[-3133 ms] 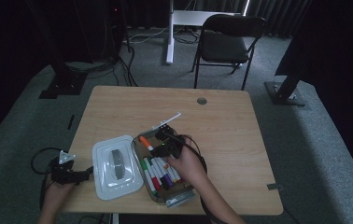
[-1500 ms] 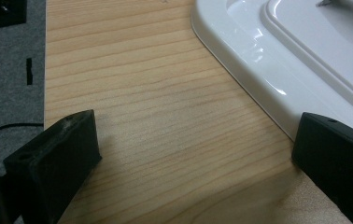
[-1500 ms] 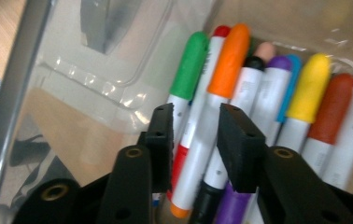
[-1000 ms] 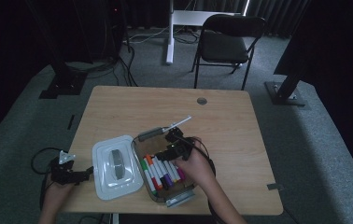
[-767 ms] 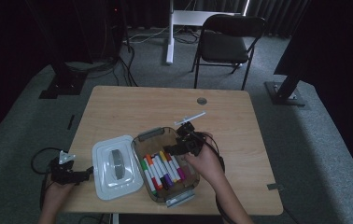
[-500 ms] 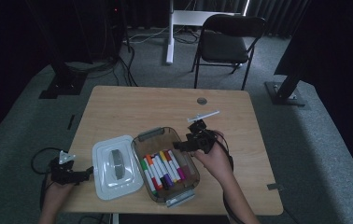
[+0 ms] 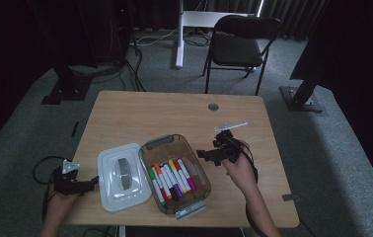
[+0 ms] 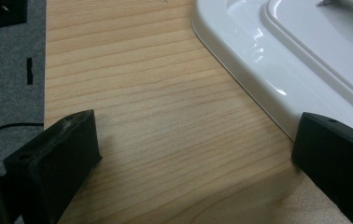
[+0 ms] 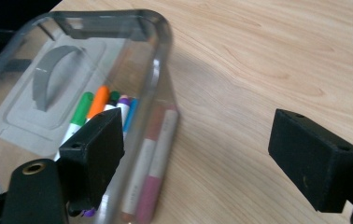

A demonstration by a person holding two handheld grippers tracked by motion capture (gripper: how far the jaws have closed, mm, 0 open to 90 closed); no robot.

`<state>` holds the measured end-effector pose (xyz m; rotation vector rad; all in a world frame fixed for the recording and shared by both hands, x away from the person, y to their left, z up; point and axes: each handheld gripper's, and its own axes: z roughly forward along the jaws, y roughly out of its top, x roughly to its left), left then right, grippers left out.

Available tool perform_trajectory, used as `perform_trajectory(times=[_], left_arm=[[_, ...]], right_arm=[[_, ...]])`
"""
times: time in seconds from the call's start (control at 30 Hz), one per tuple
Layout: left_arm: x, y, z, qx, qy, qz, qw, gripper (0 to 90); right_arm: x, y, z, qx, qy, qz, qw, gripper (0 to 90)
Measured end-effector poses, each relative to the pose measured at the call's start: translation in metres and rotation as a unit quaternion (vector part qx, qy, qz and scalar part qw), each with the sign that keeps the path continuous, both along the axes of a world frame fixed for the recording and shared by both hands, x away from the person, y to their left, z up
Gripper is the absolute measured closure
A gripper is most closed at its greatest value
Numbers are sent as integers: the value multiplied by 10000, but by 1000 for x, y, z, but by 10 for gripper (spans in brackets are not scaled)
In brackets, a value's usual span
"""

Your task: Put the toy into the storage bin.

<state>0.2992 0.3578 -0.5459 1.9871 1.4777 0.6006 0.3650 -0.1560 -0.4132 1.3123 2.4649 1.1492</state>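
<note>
The right gripper (image 7: 209, 154) hovers wide open and empty beside the clear plastic box (image 7: 199, 177) of coloured markers (image 7: 170, 177). The left gripper (image 8: 193, 154), also open and empty, rests at the wooden surface (image 7: 140, 116) edge, just beside the white rectangular lid (image 7: 120, 174). The box stands uncovered; closing it probably remains.

— What is different now?
— The right gripper (image 7: 208, 154) has left the box (image 7: 194, 197) and moved right over the table (image 7: 140, 113). The white marker (image 7: 231, 126) it carried now lies there, and its jaws are open.
</note>
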Motion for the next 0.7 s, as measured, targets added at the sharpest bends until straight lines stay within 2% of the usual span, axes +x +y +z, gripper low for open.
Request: perform_trajectory(times=[0.07,0.13,0.37,0.5,0.63,0.7], left_arm=[[0,0,0,-1,3,-1,10000,12],[0,0,0,-1,2,-2,10000,12],[0,0,0,1,3,-1,10000,12],[0,0,0,2,2,-1,10000,13],[0,0,0,7,7,-13,10000,13],[0,0,0,5,8,-13,10000,13]], right_arm=[[2,-7,-10,-24,20,-110,9999,179],[3,-8,-14,-22,17,-99,9999,179],[4,-24,-50,-134,-3,-233,9996,180],[1,-30,-66,-199,-140,-270,9993,180],[-4,-35,-79,-165,-313,-173,9992,179],[-7,-38,-87,-253,-340,-101,9990,177]])
